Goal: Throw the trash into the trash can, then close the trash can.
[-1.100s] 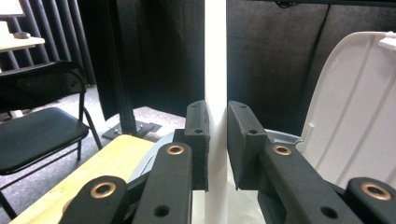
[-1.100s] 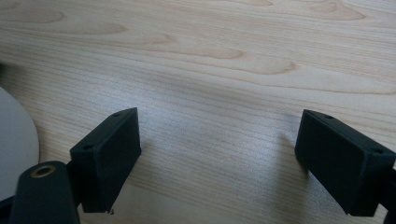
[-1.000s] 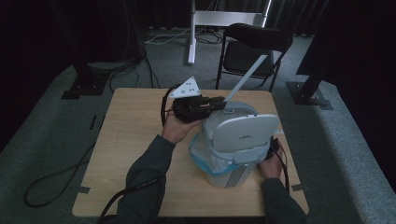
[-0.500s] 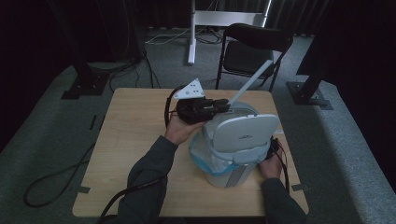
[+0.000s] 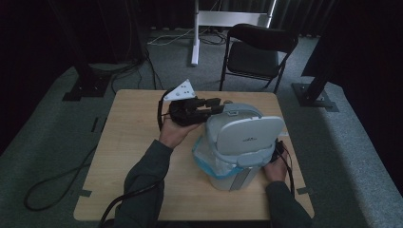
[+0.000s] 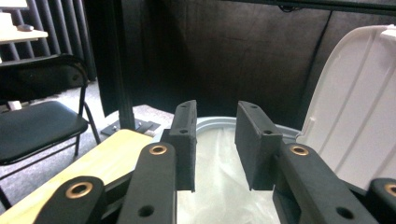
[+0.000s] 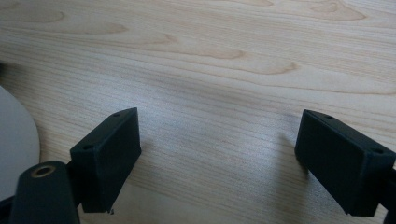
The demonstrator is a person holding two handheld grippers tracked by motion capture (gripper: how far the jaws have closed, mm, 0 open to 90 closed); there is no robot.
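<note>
A grey-white bin (image 5: pixel 228 176) stands on the wooden table (image 5: pixel 138 142) with its lid (image 5: pixel 247 133) tipped up and a white liner bag (image 5: pixel 203 153) with a blue edge folded over its rim. My left gripper (image 5: pixel 217 104) hovers at the bin's far left rim, open, with nothing between its jaws. In the left gripper view the gripper (image 6: pixel 215 140) looks over the rim (image 6: pixel 211 121) into the liner (image 6: pixel 215 196), with the raised lid (image 6: pixel 355 107) at the right. My right gripper (image 5: pixel 278 149) sits low beside the bin's right side. In the right gripper view it (image 7: pixel 217 158) stands wide open just above the bare table (image 7: pixel 210 56).
A black folding chair (image 5: pixel 259 50) stands behind the table's far edge, with a white stand (image 5: pixel 197 28) and dark tripod feet (image 5: pixel 85 85) on the grey carpet. The bin's rounded base (image 7: pixel 14 135) is at the right gripper's left. Cables trail off the table's near left.
The left gripper has shifted slightly by the bin's far rim. The bin, its raised lid and the right hand have stayed where they were.
</note>
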